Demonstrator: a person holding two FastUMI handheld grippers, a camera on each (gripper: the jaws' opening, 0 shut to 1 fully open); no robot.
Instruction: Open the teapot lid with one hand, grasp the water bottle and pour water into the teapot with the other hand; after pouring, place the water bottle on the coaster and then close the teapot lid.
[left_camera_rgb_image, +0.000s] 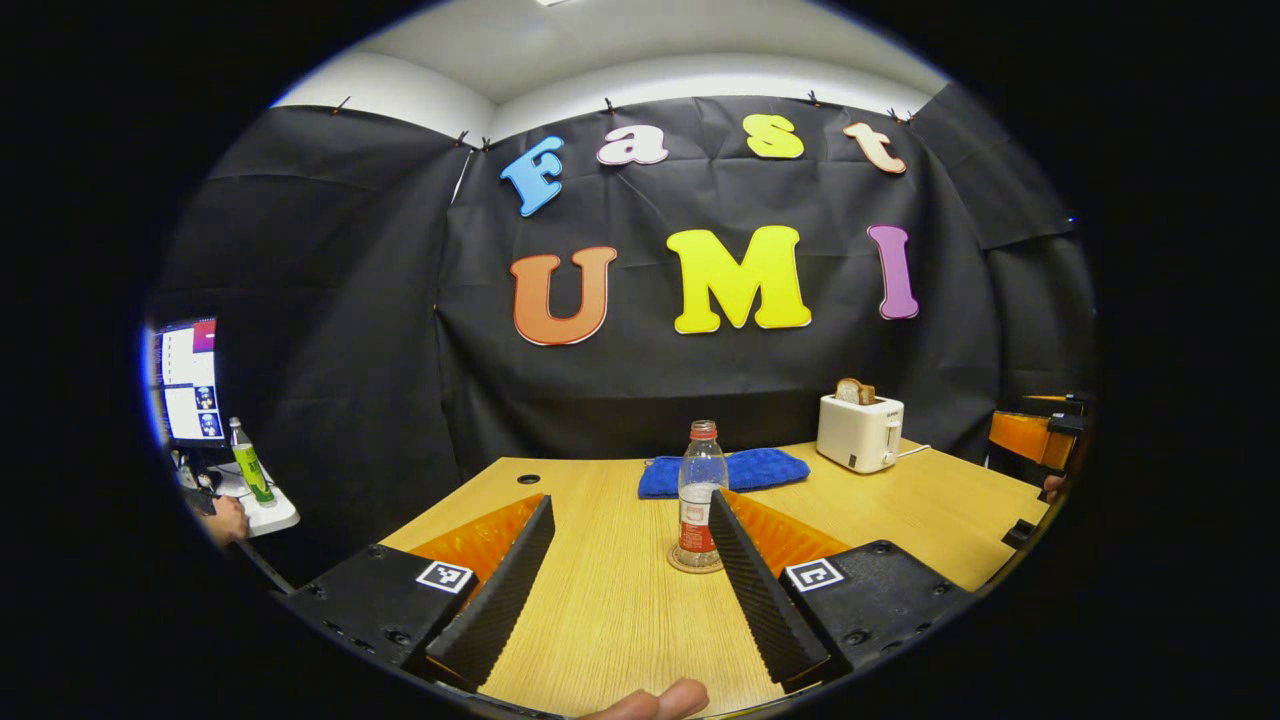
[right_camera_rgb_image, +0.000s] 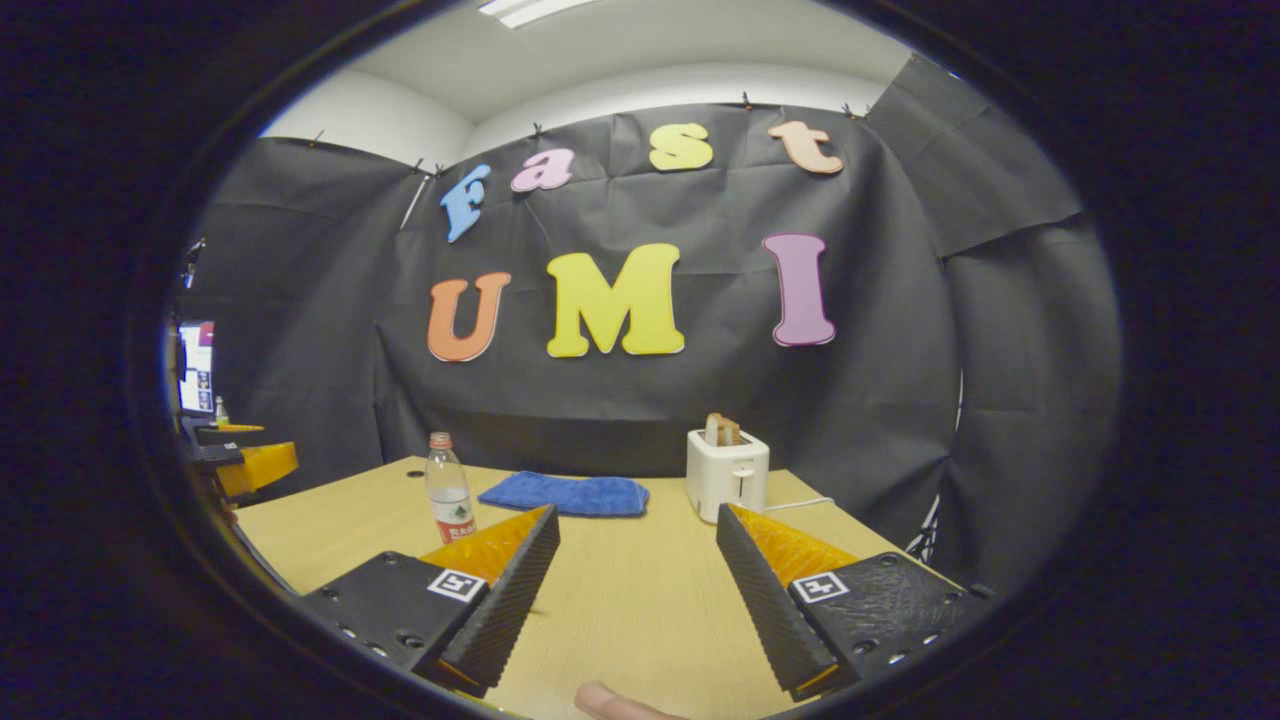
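A clear water bottle (left_camera_rgb_image: 699, 492) with a red cap and red label, partly filled, stands upright on a round coaster (left_camera_rgb_image: 688, 566) in the middle of the wooden table. My left gripper (left_camera_rgb_image: 630, 500) is open, and the bottle stands just beyond its right fingertip, not between the fingers. In the right gripper view the same bottle (right_camera_rgb_image: 449, 498) is to the left, past the left finger. My right gripper (right_camera_rgb_image: 638, 510) is open over bare tabletop with nothing between its fingers. Each gripper appears at the edge of the other's view, the right gripper (left_camera_rgb_image: 1035, 440) and the left gripper (right_camera_rgb_image: 245, 462).
A folded blue cloth (left_camera_rgb_image: 745, 470) lies behind the bottle. A white toaster (left_camera_rgb_image: 859, 430) holding bread stands at the back right, its cord trailing right. Off the table's left are a monitor (left_camera_rgb_image: 186, 380), a green bottle (left_camera_rgb_image: 251, 468) and a person's hand (left_camera_rgb_image: 226, 520).
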